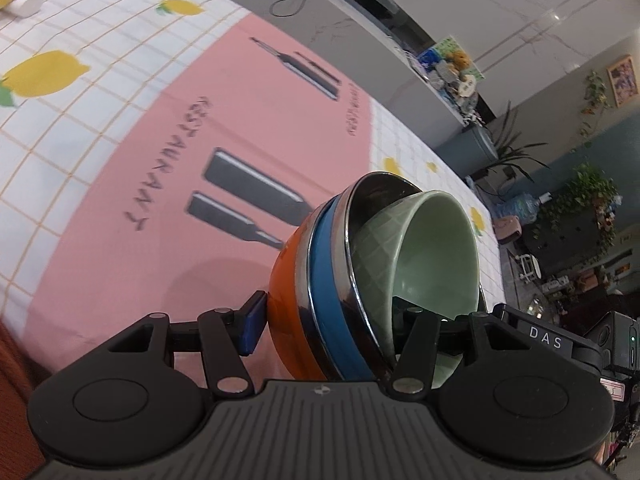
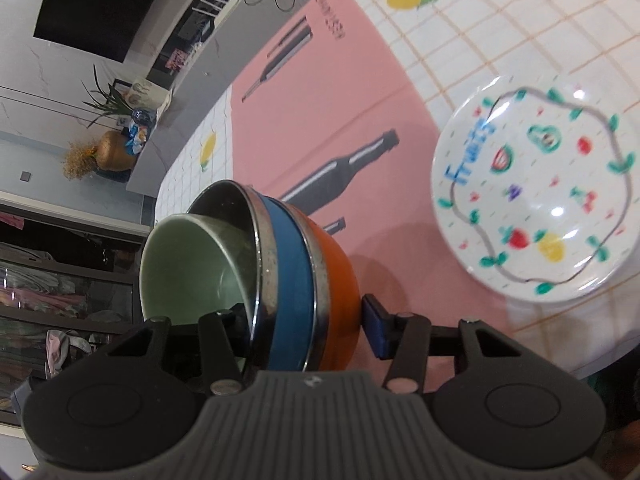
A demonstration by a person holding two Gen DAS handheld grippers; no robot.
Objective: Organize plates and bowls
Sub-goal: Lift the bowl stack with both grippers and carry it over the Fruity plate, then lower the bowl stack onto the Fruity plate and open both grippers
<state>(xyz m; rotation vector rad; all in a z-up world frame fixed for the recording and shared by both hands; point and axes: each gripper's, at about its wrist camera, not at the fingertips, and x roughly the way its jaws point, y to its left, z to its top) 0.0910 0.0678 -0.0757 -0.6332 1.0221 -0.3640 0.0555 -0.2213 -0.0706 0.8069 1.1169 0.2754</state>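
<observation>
A nested stack of bowls is held on edge over the pink mat: an orange bowl (image 1: 286,280) outermost, a blue bowl (image 1: 332,276) with a steel rim inside it, and a pale green bowl (image 1: 436,248) innermost. My left gripper (image 1: 332,324) is shut on the stack's rim, one blue pad outside the orange bowl, the other finger inside the green bowl. My right gripper (image 2: 304,324) is shut on the same stack, which shows orange (image 2: 340,284), blue (image 2: 288,264) and green (image 2: 192,272). A white fruit-pattern plate (image 2: 536,196) lies on the table to the right.
The pink mat (image 1: 168,152) with bottle prints lies on a lemon-print checked tablecloth (image 1: 80,48). A white object (image 1: 24,6) sits at the far left corner. The table's far edge runs along a grey counter (image 1: 360,40).
</observation>
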